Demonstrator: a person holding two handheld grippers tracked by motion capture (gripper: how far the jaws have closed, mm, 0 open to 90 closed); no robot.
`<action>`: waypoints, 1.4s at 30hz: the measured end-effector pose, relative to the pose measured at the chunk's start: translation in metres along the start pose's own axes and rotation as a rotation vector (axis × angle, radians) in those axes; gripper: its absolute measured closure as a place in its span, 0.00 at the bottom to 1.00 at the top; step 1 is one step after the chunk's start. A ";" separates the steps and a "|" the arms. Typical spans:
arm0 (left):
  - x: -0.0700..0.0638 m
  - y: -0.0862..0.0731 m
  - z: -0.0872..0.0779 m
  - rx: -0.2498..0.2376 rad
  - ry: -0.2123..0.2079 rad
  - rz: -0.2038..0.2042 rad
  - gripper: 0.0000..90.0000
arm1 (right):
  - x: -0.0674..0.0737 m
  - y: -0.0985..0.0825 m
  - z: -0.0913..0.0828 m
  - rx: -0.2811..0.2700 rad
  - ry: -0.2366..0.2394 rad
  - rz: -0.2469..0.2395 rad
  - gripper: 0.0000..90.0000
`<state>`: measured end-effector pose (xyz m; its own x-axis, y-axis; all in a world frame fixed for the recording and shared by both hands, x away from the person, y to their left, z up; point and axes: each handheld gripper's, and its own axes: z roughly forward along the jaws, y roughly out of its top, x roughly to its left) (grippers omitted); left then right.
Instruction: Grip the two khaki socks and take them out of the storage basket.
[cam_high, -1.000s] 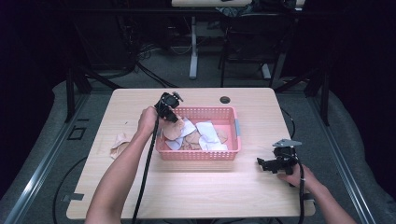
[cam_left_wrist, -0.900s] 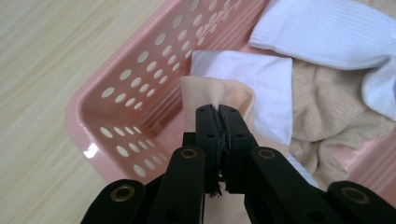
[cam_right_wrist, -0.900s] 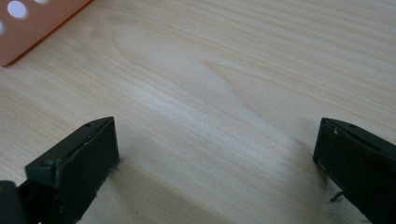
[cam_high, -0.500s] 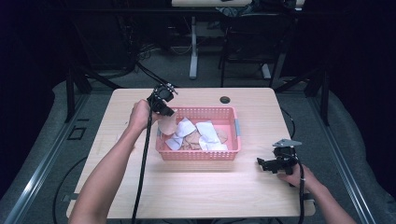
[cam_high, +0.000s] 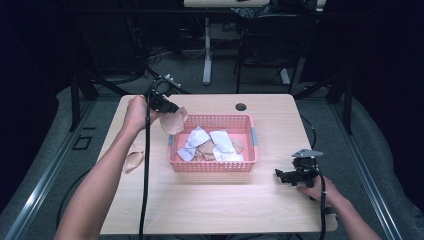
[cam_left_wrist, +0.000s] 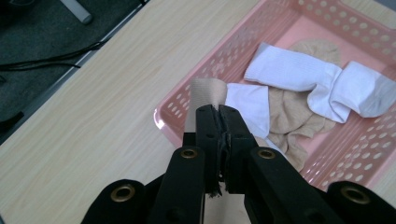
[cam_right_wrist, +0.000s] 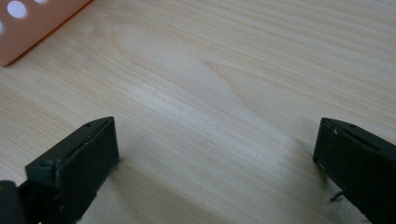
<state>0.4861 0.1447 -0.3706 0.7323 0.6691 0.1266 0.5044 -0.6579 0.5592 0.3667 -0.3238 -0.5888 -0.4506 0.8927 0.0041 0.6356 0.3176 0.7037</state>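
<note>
A pink perforated basket (cam_high: 212, 166) stands mid-table with white socks (cam_high: 192, 145) and beige socks in it. My left gripper (cam_high: 167, 106) hangs above the basket's far left corner, shut on a beige sock (cam_high: 174, 121) that dangles from it. In the left gripper view the jaws (cam_left_wrist: 218, 112) pinch that beige sock (cam_left_wrist: 205, 93) over the basket's rim (cam_left_wrist: 224, 51); white socks (cam_left_wrist: 299, 74) and beige socks (cam_left_wrist: 285, 116) lie below. My right gripper (cam_high: 279, 175) rests on the table right of the basket, open, with bare wood between its jaws (cam_right_wrist: 215, 140).
Another beige sock (cam_high: 132, 160) lies on the table left of the basket, beside the left forearm. A round cable hole (cam_high: 241, 107) sits near the far edge. The basket's corner (cam_right_wrist: 28, 28) is at the top left of the right gripper view.
The left hand has risen and drifted toward the far left, lifting the beige sock out of the basket. The right hand has stayed still.
</note>
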 end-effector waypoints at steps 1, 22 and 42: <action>0.002 -0.001 -0.005 -0.002 0.006 -0.004 0.97 | 0.000 0.000 0.000 0.000 0.000 0.000 0.00; 0.039 -0.075 -0.053 0.021 0.043 -0.143 0.97 | 0.000 0.000 0.000 -0.007 -0.003 0.004 0.00; 0.053 -0.157 -0.003 0.158 0.009 -0.282 0.97 | 0.001 0.000 0.000 -0.007 -0.003 0.005 0.00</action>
<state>0.4441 0.2841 -0.4494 0.5498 0.8352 -0.0078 0.7523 -0.4911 0.4392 0.3666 -0.3233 -0.5891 -0.4455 0.8953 0.0051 0.6334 0.3111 0.7085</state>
